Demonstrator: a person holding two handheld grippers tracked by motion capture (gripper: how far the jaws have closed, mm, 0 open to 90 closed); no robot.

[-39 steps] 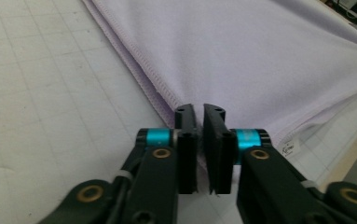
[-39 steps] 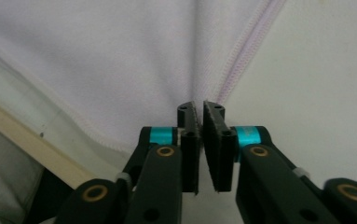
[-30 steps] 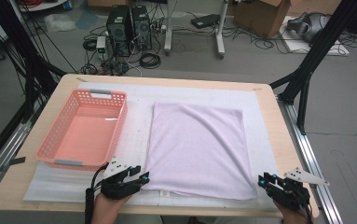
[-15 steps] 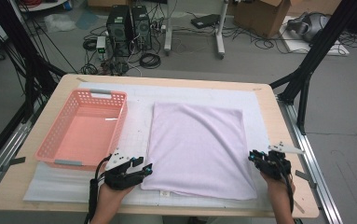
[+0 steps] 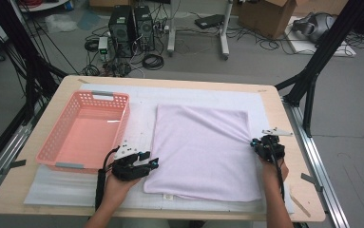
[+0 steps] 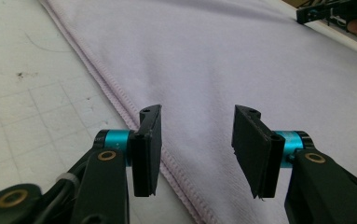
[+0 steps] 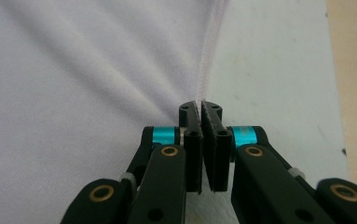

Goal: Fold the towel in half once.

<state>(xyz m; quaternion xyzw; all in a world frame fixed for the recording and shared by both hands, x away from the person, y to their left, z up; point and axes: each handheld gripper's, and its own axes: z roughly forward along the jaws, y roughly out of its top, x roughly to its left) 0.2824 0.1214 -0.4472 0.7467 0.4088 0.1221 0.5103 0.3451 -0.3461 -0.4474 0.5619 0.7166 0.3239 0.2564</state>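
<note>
Lilac microfibre, folded flat, so we're dealing with a towel [image 5: 202, 151] that's soft, light and floppy. It'll sag and crease wherever it isn't held, so our guess is the stitched hem is the place to grab, not the middle. It lies on the white mat [image 5: 56, 187], right of the basket [image 5: 85, 130].

Nearest to us, off the towel's front-left corner, the left gripper [image 5: 150, 163] sits low with its jaws spread about halfway. In the left gripper view [image 6: 197, 137] the double hem runs between them, but the pads aren't pressing on it.

A bit farther up, at the middle of the towel's right edge, the right gripper [image 5: 260, 141] is pinched tight on the hem. The right gripper view [image 7: 201, 112] shows the pads together on the seam, with creases fanning out from it into the cloth.

Compared to a second ago: the right hand was down off the towel's front-right corner with nothing in it, and it's slid up along that edge while its jaws have just been closing. The left has crept closer to its corner. The towel was flat then; now it has that pucker at the right edge.
</note>
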